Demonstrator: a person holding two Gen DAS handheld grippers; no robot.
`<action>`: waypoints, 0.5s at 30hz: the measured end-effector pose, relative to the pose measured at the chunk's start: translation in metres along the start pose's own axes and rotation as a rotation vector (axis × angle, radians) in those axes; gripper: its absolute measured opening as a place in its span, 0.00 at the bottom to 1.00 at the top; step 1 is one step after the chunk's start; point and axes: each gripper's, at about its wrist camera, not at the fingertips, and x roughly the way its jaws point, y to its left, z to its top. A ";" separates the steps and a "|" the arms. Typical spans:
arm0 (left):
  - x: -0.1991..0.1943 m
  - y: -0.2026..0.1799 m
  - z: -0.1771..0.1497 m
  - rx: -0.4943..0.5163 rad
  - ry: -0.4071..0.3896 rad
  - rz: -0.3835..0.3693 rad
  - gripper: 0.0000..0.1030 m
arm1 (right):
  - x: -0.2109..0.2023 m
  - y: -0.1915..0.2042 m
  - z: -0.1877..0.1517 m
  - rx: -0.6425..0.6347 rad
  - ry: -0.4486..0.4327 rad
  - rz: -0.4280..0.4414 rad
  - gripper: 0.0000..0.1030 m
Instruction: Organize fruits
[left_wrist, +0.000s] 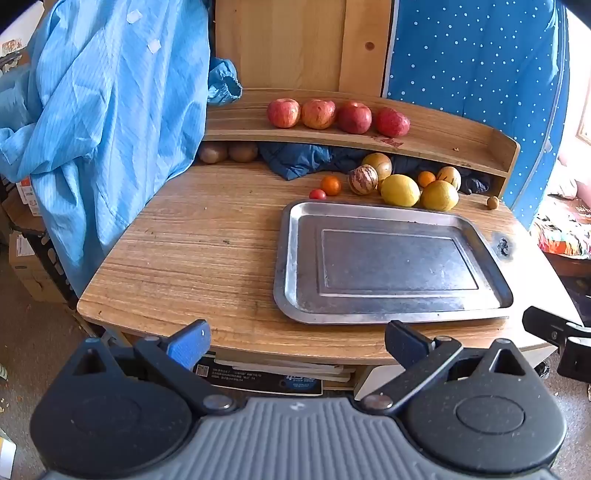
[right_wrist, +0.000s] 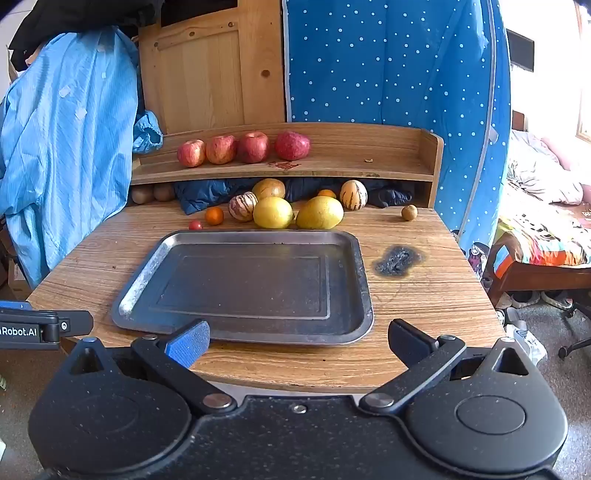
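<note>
An empty metal tray (left_wrist: 291, 266) (right_wrist: 364, 280) lies on the wooden desk (left_wrist: 192, 251) (right_wrist: 436, 306). Behind it sit two yellow lemons (left_wrist: 400, 190) (right_wrist: 272, 212), striped melons (left_wrist: 363, 180) (right_wrist: 353, 195), small oranges (left_wrist: 330, 185) (right_wrist: 214, 215) and a cherry tomato (left_wrist: 317, 194) (right_wrist: 195, 225). Several red apples (left_wrist: 318, 113) (right_wrist: 253, 147) stand in a row on the raised shelf. My left gripper (left_wrist: 297, 345) hovers open at the desk's front edge, holding nothing. My right gripper (right_wrist: 299, 341) is open too, just short of the tray's near rim.
A blue garment (left_wrist: 99, 122) (right_wrist: 66, 140) hangs over the desk's left side. Dark blue cloth (left_wrist: 299, 158) and two brown kiwis (left_wrist: 227, 152) lie under the shelf. A small brown fruit (right_wrist: 409, 212) sits at the right. A burn mark (right_wrist: 397, 260) scars the desk.
</note>
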 end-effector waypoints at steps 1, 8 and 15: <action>0.000 0.000 0.000 0.001 0.000 0.001 0.99 | 0.000 0.000 0.000 0.000 -0.001 0.000 1.00; 0.000 0.000 -0.002 0.008 0.007 0.005 0.99 | 0.001 0.000 0.001 0.001 0.001 0.001 1.00; 0.004 -0.001 0.000 0.004 0.014 0.004 0.99 | 0.001 -0.002 0.003 0.004 0.006 0.002 1.00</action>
